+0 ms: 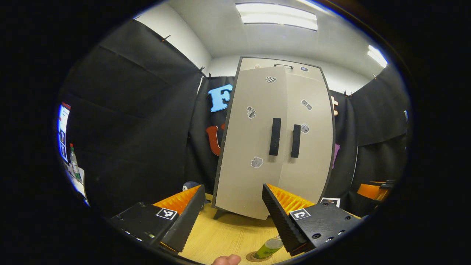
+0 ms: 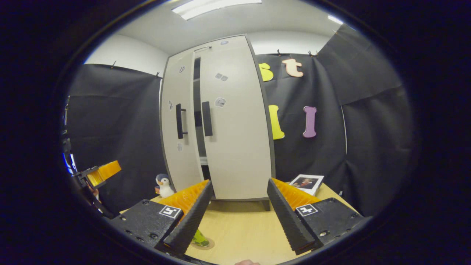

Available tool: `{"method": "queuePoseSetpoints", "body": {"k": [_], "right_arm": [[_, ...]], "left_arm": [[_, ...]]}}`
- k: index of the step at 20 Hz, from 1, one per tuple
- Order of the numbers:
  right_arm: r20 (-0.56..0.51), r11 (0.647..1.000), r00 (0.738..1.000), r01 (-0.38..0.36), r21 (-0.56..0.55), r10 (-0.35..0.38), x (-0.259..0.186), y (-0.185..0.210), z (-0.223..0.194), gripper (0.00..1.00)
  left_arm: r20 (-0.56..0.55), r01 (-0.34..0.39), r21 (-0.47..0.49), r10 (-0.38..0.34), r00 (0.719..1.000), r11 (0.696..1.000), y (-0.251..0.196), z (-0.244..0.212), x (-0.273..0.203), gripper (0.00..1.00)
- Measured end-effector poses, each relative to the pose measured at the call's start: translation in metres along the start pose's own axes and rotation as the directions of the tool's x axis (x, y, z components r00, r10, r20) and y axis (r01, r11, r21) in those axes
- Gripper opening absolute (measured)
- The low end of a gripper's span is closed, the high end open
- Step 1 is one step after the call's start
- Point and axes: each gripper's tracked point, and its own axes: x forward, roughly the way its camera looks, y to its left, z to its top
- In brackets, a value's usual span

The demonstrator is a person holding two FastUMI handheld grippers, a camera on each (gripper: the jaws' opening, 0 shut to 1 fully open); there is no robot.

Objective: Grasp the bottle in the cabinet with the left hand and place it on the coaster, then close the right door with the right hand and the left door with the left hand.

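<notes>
Bottle (image 1: 269, 247) is seen standing on coaster (image 1: 254, 257), bottom centre, so placing looks done. Both tools, left (image 1: 232, 206) & right (image 2: 238, 204), are held apart, empty, aimed at cabinet (image 1: 272, 140); left door (image 2: 179, 121) is left slightly ajar, prob. needing a push.

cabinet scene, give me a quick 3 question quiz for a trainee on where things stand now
1. True or false: the bottle is already standing on the coaster.
2. In the right gripper view, which door of the cabinet is not fully closed? A) left door B) right door
3. Fill in: the toy beside the cabinet is a ____.

Key: 1 true; 2 A, a dark gap shows beside the left door; 3 penguin.
</notes>
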Motion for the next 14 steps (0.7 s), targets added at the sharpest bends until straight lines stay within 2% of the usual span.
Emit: {"method": "queuePoseSetpoints", "body": {"k": [1,2,3,14], "right_arm": [[0.003,1.0,1.0,0.004,-0.001,-0.004,0.001,-0.001,0.001,0.94],[0.004,1.0,1.0,0.005,-0.003,-0.005,0.001,-0.001,0.001,0.98],[0.004,1.0,1.0,0.007,-0.003,-0.007,0.001,-0.002,0.002,0.98],[0.012,1.0,1.0,0.013,0.004,-0.013,0.003,-0.001,0.004,0.98]], "left_arm": [[0.002,0.006,0.003,-0.006,1.0,1.0,-0.002,0.0,0.0,1.0],[0.006,0.011,0.005,-0.011,1.0,1.0,-0.004,0.0,0.001,1.0],[0.007,0.014,0.007,-0.014,1.0,1.0,-0.006,0.0,0.002,0.95],[0.026,0.036,0.022,-0.036,0.999,0.999,-0.014,0.004,0.006,0.95]]}}
